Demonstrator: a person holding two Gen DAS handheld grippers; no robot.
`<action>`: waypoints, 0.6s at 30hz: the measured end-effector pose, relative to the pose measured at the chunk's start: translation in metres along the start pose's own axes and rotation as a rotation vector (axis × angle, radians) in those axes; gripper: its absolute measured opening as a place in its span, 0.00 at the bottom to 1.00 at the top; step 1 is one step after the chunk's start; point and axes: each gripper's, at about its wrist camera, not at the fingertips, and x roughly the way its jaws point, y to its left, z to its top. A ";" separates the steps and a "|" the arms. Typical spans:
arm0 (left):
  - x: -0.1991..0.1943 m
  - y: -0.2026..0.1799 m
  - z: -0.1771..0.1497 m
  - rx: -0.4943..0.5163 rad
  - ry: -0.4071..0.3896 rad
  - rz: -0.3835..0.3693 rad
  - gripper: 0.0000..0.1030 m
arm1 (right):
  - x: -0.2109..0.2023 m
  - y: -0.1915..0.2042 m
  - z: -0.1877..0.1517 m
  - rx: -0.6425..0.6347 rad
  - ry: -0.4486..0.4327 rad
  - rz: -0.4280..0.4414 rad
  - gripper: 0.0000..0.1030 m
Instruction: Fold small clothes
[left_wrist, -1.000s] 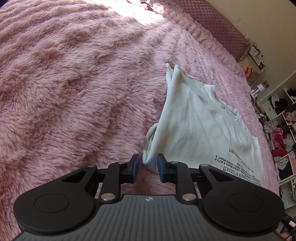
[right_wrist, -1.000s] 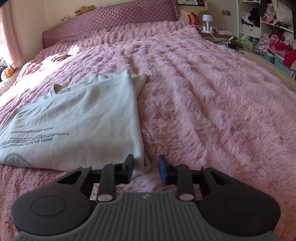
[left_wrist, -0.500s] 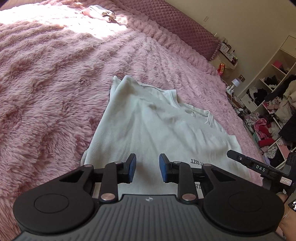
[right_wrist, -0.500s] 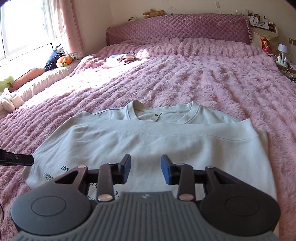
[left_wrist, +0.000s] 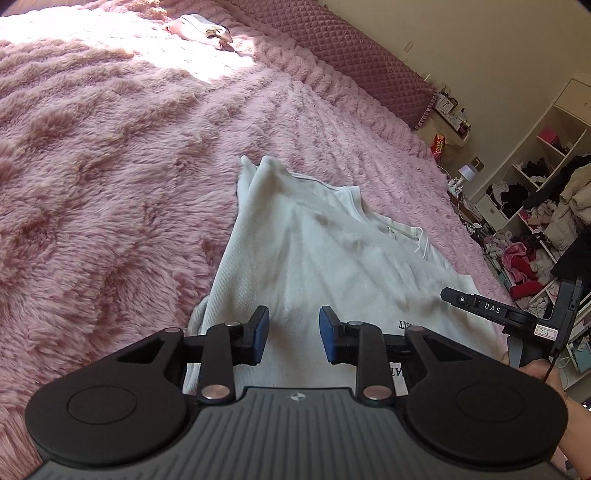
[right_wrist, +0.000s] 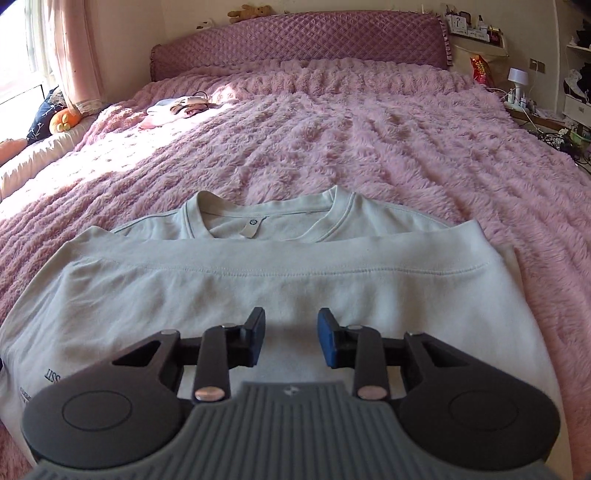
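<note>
The white shirt's (right_wrist: 295, 295) near hem lay hidden behind the right gripper (right_wrist: 291, 341). Its printed text (right_wrist: 51, 376) was cut off and unreadable. Shelf clutter (left_wrist: 524, 236) blurred together.

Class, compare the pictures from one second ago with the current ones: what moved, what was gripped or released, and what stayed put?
Both grippers moved from the shirt's side edges to above its middle: left gripper, right gripper. Both are open as before; nothing was gripped or released. The shirt lies folded on the blanket as before.
</note>
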 end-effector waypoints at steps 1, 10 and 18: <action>0.002 -0.002 0.003 0.002 -0.004 -0.008 0.36 | 0.003 0.006 0.009 -0.018 -0.007 -0.005 0.27; 0.020 -0.006 0.008 0.006 0.003 -0.061 0.36 | 0.079 0.024 0.090 -0.006 0.006 -0.093 0.33; 0.029 0.003 0.005 0.000 0.023 -0.079 0.37 | 0.143 0.041 0.098 -0.124 0.111 -0.229 0.35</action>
